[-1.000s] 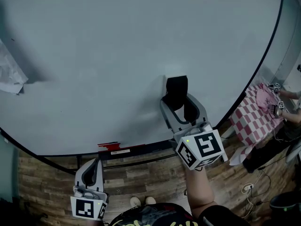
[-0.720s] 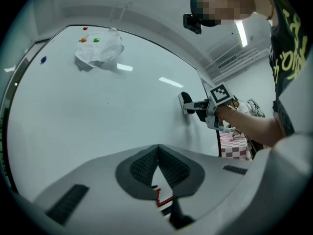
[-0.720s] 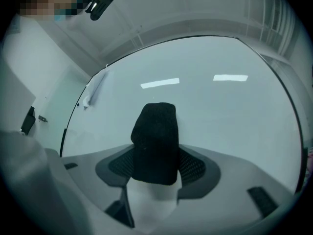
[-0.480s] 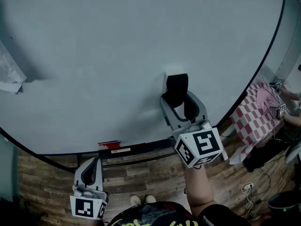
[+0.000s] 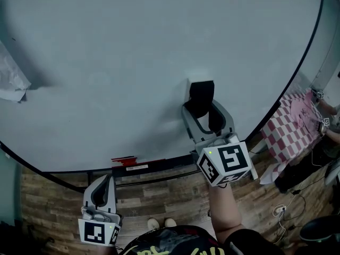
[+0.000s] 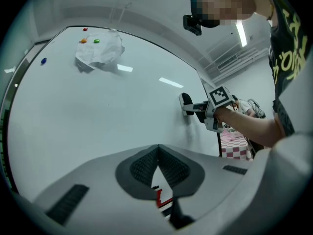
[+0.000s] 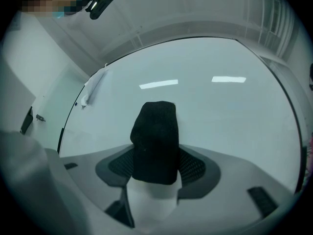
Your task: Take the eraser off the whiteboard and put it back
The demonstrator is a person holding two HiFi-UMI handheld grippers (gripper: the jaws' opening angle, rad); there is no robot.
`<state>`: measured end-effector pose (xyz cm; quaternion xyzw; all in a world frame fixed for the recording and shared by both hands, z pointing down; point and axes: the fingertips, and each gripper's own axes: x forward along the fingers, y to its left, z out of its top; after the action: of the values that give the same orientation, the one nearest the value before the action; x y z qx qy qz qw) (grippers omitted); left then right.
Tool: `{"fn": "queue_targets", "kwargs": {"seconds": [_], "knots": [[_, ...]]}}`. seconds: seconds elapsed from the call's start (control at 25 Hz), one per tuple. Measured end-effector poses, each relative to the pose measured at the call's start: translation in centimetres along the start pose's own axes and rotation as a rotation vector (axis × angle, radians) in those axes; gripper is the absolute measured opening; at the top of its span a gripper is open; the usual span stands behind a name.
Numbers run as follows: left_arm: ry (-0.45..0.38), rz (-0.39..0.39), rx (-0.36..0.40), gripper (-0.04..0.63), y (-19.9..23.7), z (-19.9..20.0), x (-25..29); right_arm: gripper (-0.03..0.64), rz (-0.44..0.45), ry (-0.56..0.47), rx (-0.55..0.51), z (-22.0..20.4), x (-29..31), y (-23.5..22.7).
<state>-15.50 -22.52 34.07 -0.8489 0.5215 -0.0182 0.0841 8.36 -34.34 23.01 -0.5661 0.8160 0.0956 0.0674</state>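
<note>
Head view shows the right hand-held gripper (image 5: 203, 116) clenched on the black eraser (image 5: 201, 97), which sits against the whiteboard (image 5: 133, 62) a little right of its middle. Right gripper view confirms it: both pads squeeze the eraser (image 7: 155, 141) from the sides (its white base lies below the jaws). The left hand-held gripper (image 5: 102, 193) hangs low under the board's lower edge, its jaws pressed together on nothing. Crumpled paper (image 5: 10, 84) clings to the board's far left.

floor: wood planks (image 5: 48, 201) | right: red-white checked cloth (image 5: 289, 134) | ceiling: strip light (image 6: 240, 33)
</note>
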Motion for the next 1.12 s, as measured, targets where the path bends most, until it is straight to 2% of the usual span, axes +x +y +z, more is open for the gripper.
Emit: {"fn": "queue_targets", "kwargs": {"seconds": [0.2,0.4,0.64,0.84,1.12], "knots": [[0.03,0.009,-0.045,0.006,-0.1,-0.2,-0.2,0.25,0.013,-0.017,0.017,0.1,0.0,0.3],[-0.001,0.003,0.005,0.006,0.2,0.2,-0.3,0.253,0.028,-0.032,0.027,0.3,-0.2,0.5],[0.012,0.01,-0.022,0.006,-0.1,0.0,-0.5,0.256,0.029,-0.049,0.034,0.7,-1.2,0.6],[0.0,-0.002,-0.005,0.006,-0.2,0.4,-0.4,0.258,0.034,-0.062,0.039,1.1,-2.5,0.9],[0.001,-0.017,-0.019,0.006,-0.8,0.3,-0.2,0.258,0.054,-0.076,0.054,1.7,-4.3,1.5]]}}
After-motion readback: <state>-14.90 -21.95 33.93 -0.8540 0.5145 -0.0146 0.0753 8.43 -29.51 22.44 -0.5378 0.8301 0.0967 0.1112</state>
